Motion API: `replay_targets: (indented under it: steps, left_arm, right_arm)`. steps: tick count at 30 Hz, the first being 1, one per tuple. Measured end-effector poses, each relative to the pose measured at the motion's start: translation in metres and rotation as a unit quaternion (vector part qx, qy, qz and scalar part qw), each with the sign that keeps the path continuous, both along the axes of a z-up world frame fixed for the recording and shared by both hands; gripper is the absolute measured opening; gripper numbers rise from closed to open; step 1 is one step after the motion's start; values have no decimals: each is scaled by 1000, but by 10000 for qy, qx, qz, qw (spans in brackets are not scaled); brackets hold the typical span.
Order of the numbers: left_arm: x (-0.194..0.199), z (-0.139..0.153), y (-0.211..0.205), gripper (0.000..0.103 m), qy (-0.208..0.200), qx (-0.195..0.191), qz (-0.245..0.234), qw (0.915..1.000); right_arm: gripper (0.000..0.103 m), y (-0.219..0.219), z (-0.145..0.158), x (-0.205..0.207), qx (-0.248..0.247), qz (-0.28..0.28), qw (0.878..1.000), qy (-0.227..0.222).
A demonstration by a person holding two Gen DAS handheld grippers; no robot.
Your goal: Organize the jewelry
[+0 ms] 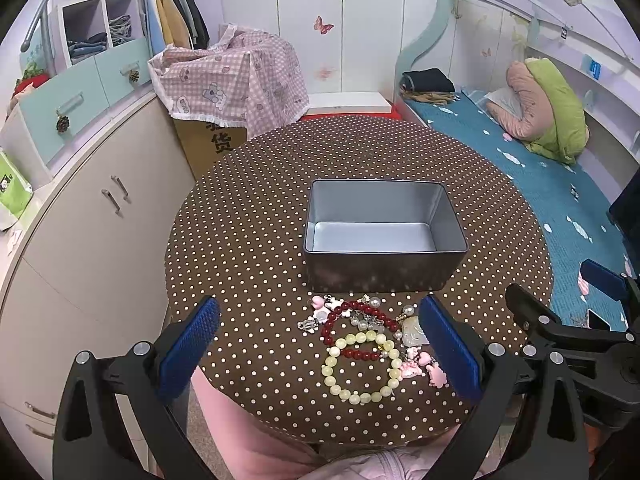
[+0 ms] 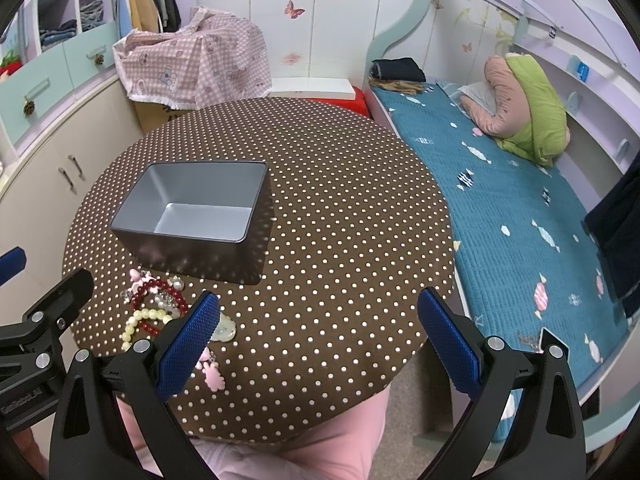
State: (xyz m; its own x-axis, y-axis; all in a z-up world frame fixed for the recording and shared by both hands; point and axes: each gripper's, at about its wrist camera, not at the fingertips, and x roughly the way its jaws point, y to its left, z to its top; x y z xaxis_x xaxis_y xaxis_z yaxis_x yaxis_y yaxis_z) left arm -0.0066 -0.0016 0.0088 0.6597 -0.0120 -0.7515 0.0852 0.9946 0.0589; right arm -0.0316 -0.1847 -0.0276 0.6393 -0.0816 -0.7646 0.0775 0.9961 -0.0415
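Observation:
An empty grey metal tin stands on the round brown polka-dot table. In front of it lies a heap of jewelry: a pale yellow bead bracelet, a dark red bead bracelet, pearl chains and pink charms. My left gripper is open, above the near table edge, with the heap between its blue pads. My right gripper is open over bare cloth to the right of the heap, its left pad covering part of it.
White cupboards stand close on the left, with a box under a pink checked cloth behind the table. A bed with a teal cover runs along the right. A person's pink-clad lap is under the near table edge.

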Motion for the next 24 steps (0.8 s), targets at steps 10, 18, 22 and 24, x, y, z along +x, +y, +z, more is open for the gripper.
replay_targets:
  steps: [10,18,22,24]
  left_arm:
    - [3,1,2,96,16,-20,1,10000]
    - [4,-3,4,96,75,-53,-7,10000]
    - [4,-5,6,96,89,-78,-11,9999]
    - [5,-6,8,96,118,-96,-15,9999]
  right_arm:
    - [96,4,-3,-1,18,4,10000,7]
    - [96,7,-5,0,2,7,10000,28]
    - [96,7,-6,0,3,7,10000,38]
    - [96,9,-8,3,-15,5,10000,58]
